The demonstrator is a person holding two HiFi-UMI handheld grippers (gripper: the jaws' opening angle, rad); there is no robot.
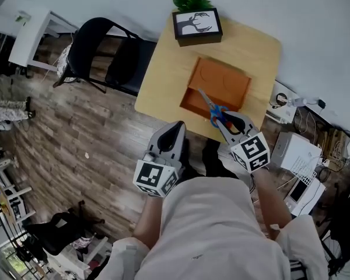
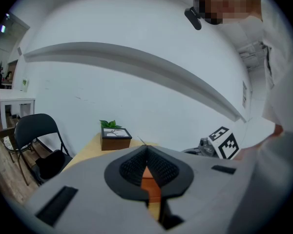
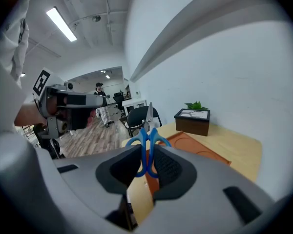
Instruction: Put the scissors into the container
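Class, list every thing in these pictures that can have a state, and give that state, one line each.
scissors: blades closed, gripped at the handles, not yet in the container.
container: open-topped, empty.
right gripper: shut on the scissors.
left gripper: shut, empty.
chair: unfolded, upright.

No text, label or number is legible anywhere.

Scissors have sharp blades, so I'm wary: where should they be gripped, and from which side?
Take the scissors by the blue handles, from the handle end, as the right hand-held gripper does: the loops sit between its jaws, blades pointing away.
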